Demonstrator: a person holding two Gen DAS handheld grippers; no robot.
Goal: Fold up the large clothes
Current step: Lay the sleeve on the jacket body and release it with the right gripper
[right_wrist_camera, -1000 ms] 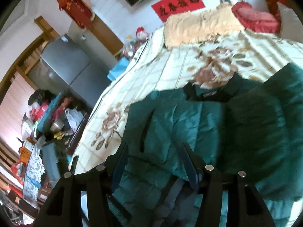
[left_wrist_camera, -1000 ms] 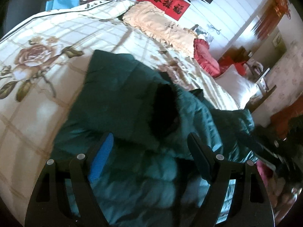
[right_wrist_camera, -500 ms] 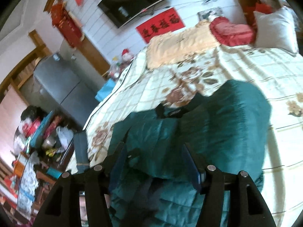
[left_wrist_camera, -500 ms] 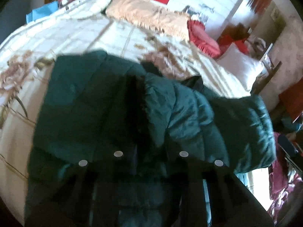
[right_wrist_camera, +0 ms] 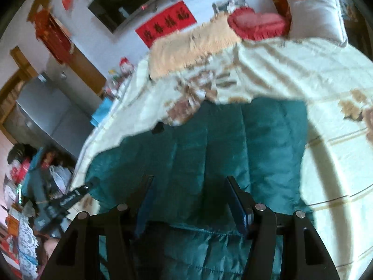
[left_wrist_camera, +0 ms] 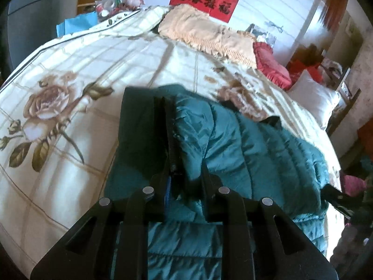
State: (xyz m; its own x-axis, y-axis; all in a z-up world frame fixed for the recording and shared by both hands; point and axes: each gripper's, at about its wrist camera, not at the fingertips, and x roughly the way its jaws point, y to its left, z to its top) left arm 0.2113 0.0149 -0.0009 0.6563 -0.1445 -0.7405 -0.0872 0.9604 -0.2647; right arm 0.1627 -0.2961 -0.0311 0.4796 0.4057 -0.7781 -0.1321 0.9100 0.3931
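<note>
since a second ago my left gripper [left_wrist_camera: 184, 175] has gone from wide to pinched on the quilted teal jacket [left_wrist_camera: 244, 144] by its zipper edge. my right gripper [right_wrist_camera: 188, 193] hangs wide over the smooth puffy panel. the jacket lies on the floral bedspread [left_wrist_camera: 70, 70], bare sheet all around.

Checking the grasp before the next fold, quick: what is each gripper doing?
Left gripper: shut on the teal puffer jacket, gripping a fold.
Right gripper: open, holding nothing.

Jacket [left_wrist_camera: 256, 144] lies on bedspread [left_wrist_camera: 93, 70]; pillows [left_wrist_camera: 272, 65] behind, by wall.
</note>
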